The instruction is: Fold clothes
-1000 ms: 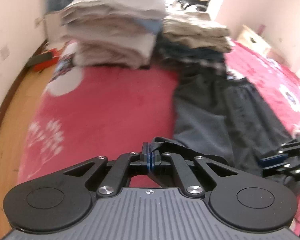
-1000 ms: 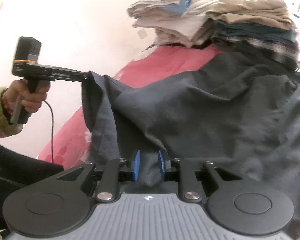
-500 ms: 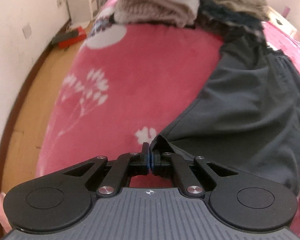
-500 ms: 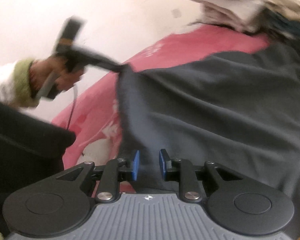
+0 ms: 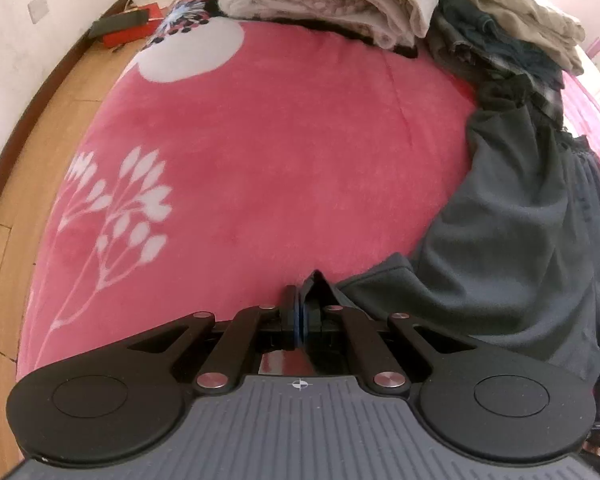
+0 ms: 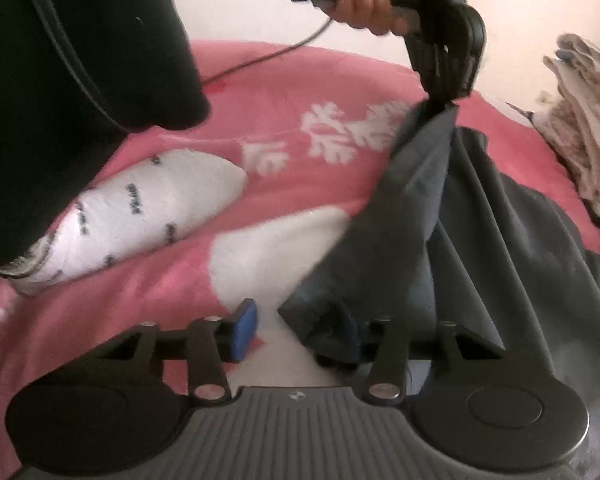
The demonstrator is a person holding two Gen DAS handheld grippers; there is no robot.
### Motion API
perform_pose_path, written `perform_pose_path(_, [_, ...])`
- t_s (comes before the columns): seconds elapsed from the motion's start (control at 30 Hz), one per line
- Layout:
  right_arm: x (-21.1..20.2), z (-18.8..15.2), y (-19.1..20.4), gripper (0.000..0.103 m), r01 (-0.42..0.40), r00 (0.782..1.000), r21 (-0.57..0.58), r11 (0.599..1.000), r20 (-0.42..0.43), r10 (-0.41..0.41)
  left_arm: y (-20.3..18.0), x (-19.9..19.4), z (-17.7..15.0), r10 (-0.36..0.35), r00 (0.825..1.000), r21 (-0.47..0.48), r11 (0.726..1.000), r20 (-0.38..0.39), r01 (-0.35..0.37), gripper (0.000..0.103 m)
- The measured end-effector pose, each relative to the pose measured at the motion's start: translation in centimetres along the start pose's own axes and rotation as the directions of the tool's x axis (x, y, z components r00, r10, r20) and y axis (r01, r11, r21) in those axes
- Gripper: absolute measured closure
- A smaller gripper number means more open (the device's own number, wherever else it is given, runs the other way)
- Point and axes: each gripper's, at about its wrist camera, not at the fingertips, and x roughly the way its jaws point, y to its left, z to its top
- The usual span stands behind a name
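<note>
We have folded piles (image 5: 340,4) behind, while our left gripper (image 5: 300,320) pinches the unfolded grey trousers (image 5: 520,248) and our right gripper (image 6: 300,328) gapes.

The right gripper (image 6: 296,330) hangs low over the pink bedspread (image 6: 260,172) with its jaws spread wide, the blue left pad bare and the right finger partly covered by a corner of the dark grey garment (image 6: 480,240). Farther up, the left gripper (image 6: 440,94), gripped by the person's hand (image 6: 368,8), pinches another corner of that garment and lifts it into a peak above the bed. A stack of pale folded clothes (image 6: 584,120) sits at the right edge.
</note>
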Motion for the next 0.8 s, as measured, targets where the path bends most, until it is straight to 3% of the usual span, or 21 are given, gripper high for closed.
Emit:
perform_pose_path(0.03, [-0.1, -0.1, -0.5, 0.077, 0.001, 1.0, 0.042, 0.999, 0.008, -0.002, 0.1, 0.1, 0.1, -0.004, 1.0, 0.0, 1.0, -0.002, 0.004, 0.103])
perform_pose_path(0.07, [-0.4, -0.2, -1.5, 0.095, -0.008, 1.0, 0.1, 0.995, 0.021, 0.006, 0.2, 0.1, 0.2, -0.008, 1.0, 0.001, 1.0, -0.005, 0.008, 0.103])
perform_pose_path(0.13, [-1.2, -0.3, -3.7, 0.098, -0.041, 0.998, 0.225, 0.974, 0.056, 0.029, 0.5, 0.2, 0.3, -0.019, 1.0, -0.001, 1.0, -0.006, 0.019, 0.103])
perform_pose_path(0.17, [-1.9, -0.8, -5.4, 0.098, -0.071, 0.994, 0.32, 0.945, 0.098, 0.042, 0.5, 0.2, 0.3, -0.022, 1.0, -0.004, 1.0, -0.006, 0.022, 0.103])
perform_pose_path(0.2, [-2.7, -1.7, -7.5, 0.098, -0.105, 0.987, 0.435, 0.894, 0.152, 0.041, 0.6, 0.2, 0.4, -0.025, 1.0, -0.007, 1.0, -0.007, 0.025, 0.103])
perform_pose_path(0.27, [-3.9, -4.0, -11.5, 0.098, -0.157, 0.972, 0.638, 0.753, 0.237, 0.002, 0.6, 0.2, 0.5, -0.027, 1.0, -0.006, 1.0, -0.009, 0.027, 0.103])
perform_pose_path(0.33, [-4.1, -6.6, -14.6, 0.097, -0.179, 0.963, 0.782, 0.597, 0.263, -0.057, 0.5, 0.2, 0.5, -0.024, 1.0, 0.002, 1.0, -0.009, 0.024, 0.103])
perform_pose_path(0.37, [-4.1, -7.8, -15.6, 0.097, -0.176, 0.963, 0.825, 0.538, 0.258, -0.081, 0.5, 0.2, 0.5, -0.024, 1.0, 0.004, 1.0, -0.009, 0.024, 0.103])
perform_pose_path(0.5, [-3.9, -10.2, -16.8, 0.095, -0.191, 0.961, 0.886, 0.422, 0.256, -0.103, 0.5, 0.2, 0.5, -0.023, 1.0, 0.013, 1.0, -0.007, 0.023, 0.103])
perform_pose_path(0.57, [-3.7, -10.5, -17.0, 0.094, -0.197, 0.961, 0.9, 0.389, 0.256, -0.107, 0.4, 0.2, 0.5, -0.023, 1.0, 0.014, 1.0, -0.006, 0.023, 0.103])
perform_pose_path(0.63, [-4.4, -10.4, -17.1, 0.093, -0.189, 0.957, 0.903, 0.386, 0.257, -0.133, 0.4, 0.2, 0.5, -0.022, 1.0, 0.015, 1.0, -0.006, 0.022, 0.103])
perform_pose_path(0.73, [-4.0, -9.8, -17.0, 0.086, -0.153, 0.963, 0.885, 0.44, 0.233, -0.133, 0.4, 0.3, 0.5, -0.022, 1.0, 0.017, 1.0, -0.007, 0.022, 0.102])
perform_pose_path(0.8, [-3.6, -9.4, -16.9, 0.076, -0.127, 0.968, 0.868, 0.479, 0.214, -0.13, 0.4, 0.3, 0.5, -0.023, 1.0, 0.02, 1.0, -0.008, 0.023, 0.102])
